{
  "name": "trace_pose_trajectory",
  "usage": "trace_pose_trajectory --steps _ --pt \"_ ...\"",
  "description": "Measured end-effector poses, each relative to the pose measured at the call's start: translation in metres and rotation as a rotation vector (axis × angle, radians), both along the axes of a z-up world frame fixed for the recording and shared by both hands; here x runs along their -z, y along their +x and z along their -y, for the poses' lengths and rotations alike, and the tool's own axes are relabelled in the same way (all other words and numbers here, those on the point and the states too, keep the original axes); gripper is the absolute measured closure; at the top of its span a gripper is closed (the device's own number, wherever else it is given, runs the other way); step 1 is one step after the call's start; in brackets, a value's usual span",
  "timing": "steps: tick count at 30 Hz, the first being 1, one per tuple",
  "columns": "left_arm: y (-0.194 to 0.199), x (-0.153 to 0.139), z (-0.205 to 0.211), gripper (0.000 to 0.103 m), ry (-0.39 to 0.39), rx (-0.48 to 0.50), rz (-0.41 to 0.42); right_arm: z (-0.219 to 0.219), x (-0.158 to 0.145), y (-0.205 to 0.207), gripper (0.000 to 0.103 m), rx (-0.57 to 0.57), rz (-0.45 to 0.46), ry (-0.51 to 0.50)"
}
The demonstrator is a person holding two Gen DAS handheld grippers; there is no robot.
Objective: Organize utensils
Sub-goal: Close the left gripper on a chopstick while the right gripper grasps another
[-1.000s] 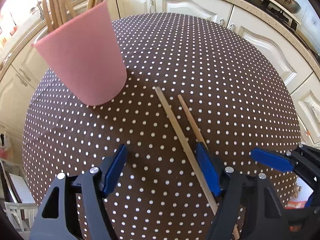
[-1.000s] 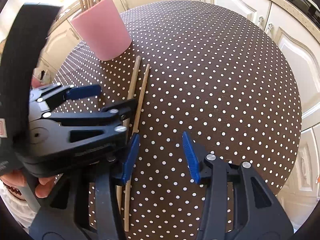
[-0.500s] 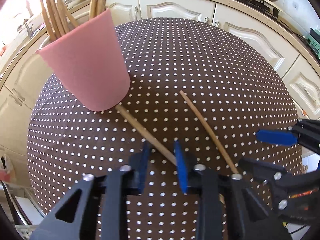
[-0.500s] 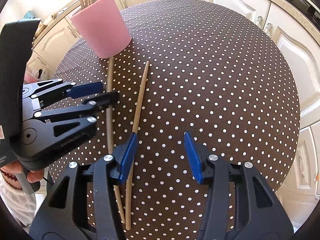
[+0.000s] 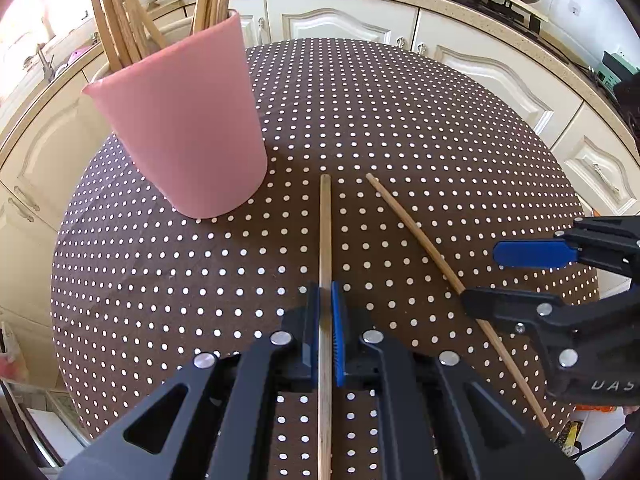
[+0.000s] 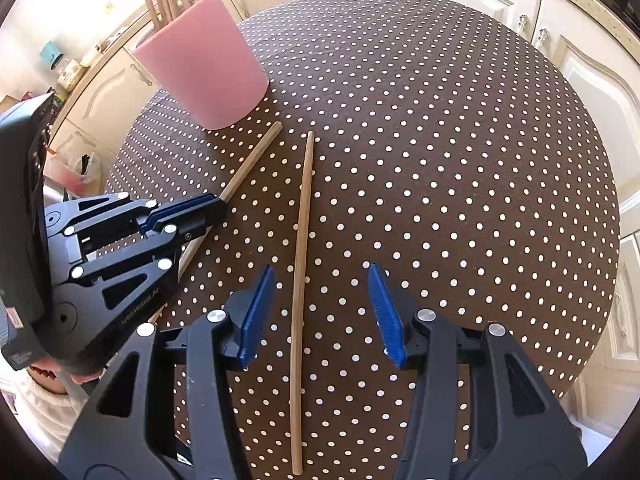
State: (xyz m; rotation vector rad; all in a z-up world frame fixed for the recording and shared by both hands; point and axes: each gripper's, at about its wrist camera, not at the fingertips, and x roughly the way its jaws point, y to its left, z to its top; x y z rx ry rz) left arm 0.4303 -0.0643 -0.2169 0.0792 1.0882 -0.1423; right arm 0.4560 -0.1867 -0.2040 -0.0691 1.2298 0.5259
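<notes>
Left gripper (image 5: 326, 316) clamped on the thicker pale wooden chopstick (image 5: 325, 236), blue pads pinching it near mid-length, far tip aimed toward the base of the pink tapered plastic cup (image 5: 180, 120). Right gripper (image 6: 320, 312) spread open over the thinner tan wooden chopstick (image 6: 302, 264), pads either side of it and not touching. For the step in hand, judged to be lifting the clamped stick and dropping it into the cup: best lifted straight off the cloth before any swing, tipped toward upright, and brought over the rim clear of the bundle of long wooden sticks (image 5: 120, 20) already standing inside, since a knock there could tip the light cup. Grip at mid-length likely leaves both ends free to wag, so a slow turn seems wise. For the right side, centring the thin stick between the pads before closing should stop it rolling away. Both loose sticks plain, straight, slim and unfinished-looking, the held one blunter at the end, the other tapering and slightly bowed, lying just beside each other on the round desk (image 5: 400, 128) under a brown cloth with white dots, near the cup's foot. Cream kitchen cabinets (image 5: 340, 20) beyond.
</notes>
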Motion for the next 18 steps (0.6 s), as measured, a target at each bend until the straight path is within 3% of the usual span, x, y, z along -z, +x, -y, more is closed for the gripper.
trace_pose_trajectory --steps 3,7,8,9,12,14,18 --pt "0.006 0.001 0.001 0.096 -0.017 0.002 0.004 -0.01 -0.001 0.005 0.054 -0.001 -0.011 0.001" --pt "0.0 -0.001 -0.005 0.097 -0.037 0.004 0.017 -0.04 0.001 0.009 0.055 -0.029 0.004 -0.083" --pt "-0.002 -0.001 -0.007 0.097 -0.044 0.005 0.019 -0.049 0.001 0.01 0.059 -0.042 0.014 -0.12" --pt "-0.003 -0.001 -0.007 0.097 -0.047 0.007 0.02 -0.057 0.002 0.01 0.071 -0.051 0.026 -0.162" --pt "-0.01 -0.002 -0.011 0.097 -0.052 0.016 0.021 -0.082 0.004 0.012 0.081 -0.094 0.062 -0.28" --pt "-0.016 -0.002 -0.012 0.097 -0.053 0.022 0.023 -0.094 0.006 0.013 0.09 -0.121 0.057 -0.291" --pt "-0.029 -0.006 -0.015 0.097 -0.065 0.052 0.044 -0.108 0.009 0.017 0.097 -0.12 0.066 -0.29"
